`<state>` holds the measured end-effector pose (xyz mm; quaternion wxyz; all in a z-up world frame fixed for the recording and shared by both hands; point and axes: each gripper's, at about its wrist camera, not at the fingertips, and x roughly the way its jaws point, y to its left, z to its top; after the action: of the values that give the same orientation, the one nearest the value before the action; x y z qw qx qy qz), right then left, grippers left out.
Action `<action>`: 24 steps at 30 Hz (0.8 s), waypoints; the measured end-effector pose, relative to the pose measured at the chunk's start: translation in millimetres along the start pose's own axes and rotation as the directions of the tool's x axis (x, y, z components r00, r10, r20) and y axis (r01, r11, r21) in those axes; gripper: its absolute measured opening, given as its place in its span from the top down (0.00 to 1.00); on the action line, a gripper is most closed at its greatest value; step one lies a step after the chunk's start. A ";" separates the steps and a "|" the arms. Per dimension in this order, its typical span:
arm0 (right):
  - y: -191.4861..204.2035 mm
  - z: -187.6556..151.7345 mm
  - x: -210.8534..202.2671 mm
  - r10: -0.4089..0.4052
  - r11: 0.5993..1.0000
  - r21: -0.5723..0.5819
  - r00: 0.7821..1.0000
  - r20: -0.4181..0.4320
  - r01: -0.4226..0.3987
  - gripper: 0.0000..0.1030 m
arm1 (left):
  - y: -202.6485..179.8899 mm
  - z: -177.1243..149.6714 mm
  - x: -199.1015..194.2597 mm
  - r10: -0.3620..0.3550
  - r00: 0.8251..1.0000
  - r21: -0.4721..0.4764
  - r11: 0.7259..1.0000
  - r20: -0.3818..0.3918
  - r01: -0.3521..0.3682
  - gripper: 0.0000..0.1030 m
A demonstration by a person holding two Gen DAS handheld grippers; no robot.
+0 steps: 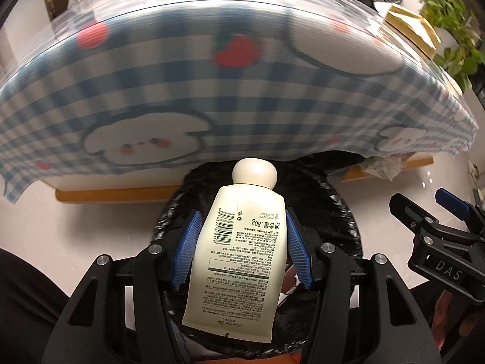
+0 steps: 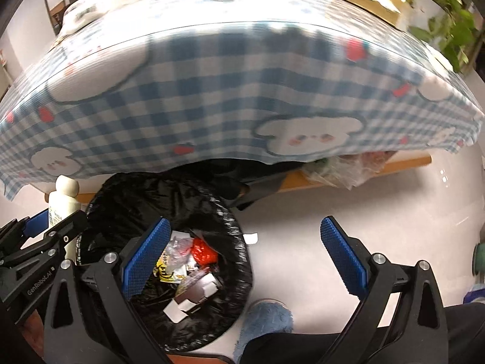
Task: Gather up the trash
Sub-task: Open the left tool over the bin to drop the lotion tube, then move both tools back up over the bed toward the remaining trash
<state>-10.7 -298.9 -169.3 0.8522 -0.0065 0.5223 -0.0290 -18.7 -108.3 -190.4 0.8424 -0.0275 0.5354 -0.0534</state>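
Note:
A cream tube with a white cap (image 1: 242,242) stands cap-forward between the blue pads of my left gripper (image 1: 242,215), which is shut on its sides. It hangs over the bin lined with a black bag (image 1: 342,212). In the right wrist view the same bin (image 2: 194,200) holds a red wrapper (image 2: 201,250), a yellow packet and white card scraps. My right gripper (image 2: 245,223) is open wide over the bin's right rim and the floor, with nothing between its pads. The left gripper (image 2: 59,221) and the tube (image 2: 63,200) show at the far left; the right gripper (image 1: 421,200) shows at the right edge.
A table with a blue checked cloth (image 2: 230,85) overhangs just beyond the bin. Crumpled wrappers (image 2: 342,166) lie under it on a wooden shelf. A white paper scrap (image 2: 251,238) lies on the pale floor. A blue slipper (image 2: 266,315) is beside the bin. A plant (image 1: 454,30) stands far right.

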 end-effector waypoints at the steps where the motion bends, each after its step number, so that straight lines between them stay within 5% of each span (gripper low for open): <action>1: -4.1 -0.9 -0.1 -0.004 1.000 0.006 1.000 -0.001 0.004 0.07 | -5.2 0.1 2.3 -0.004 1.000 0.006 1.000 -0.003 0.004 0.47; 8: -20.6 -5.0 1.4 -0.019 0.999 0.036 1.000 -0.007 0.019 0.07 | -22.0 2.7 13.6 -0.005 1.000 0.026 1.000 -0.010 0.005 0.45; 12: -21.9 -4.9 1.3 -0.019 0.999 0.036 1.000 -0.009 0.020 0.07 | -22.1 2.8 8.9 0.011 1.000 0.030 0.999 0.027 -0.012 0.22; 24: -5.4 0.2 3.1 -0.003 1.000 0.004 1.000 -0.004 0.003 0.07 | 2.5 2.2 1.2 0.050 0.998 -0.014 0.999 0.034 -0.050 0.06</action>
<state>-9.4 -304.4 -171.7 0.8511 -0.0058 0.5240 -0.0312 -16.0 -105.9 -190.8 0.8524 -0.0204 0.5217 -0.0284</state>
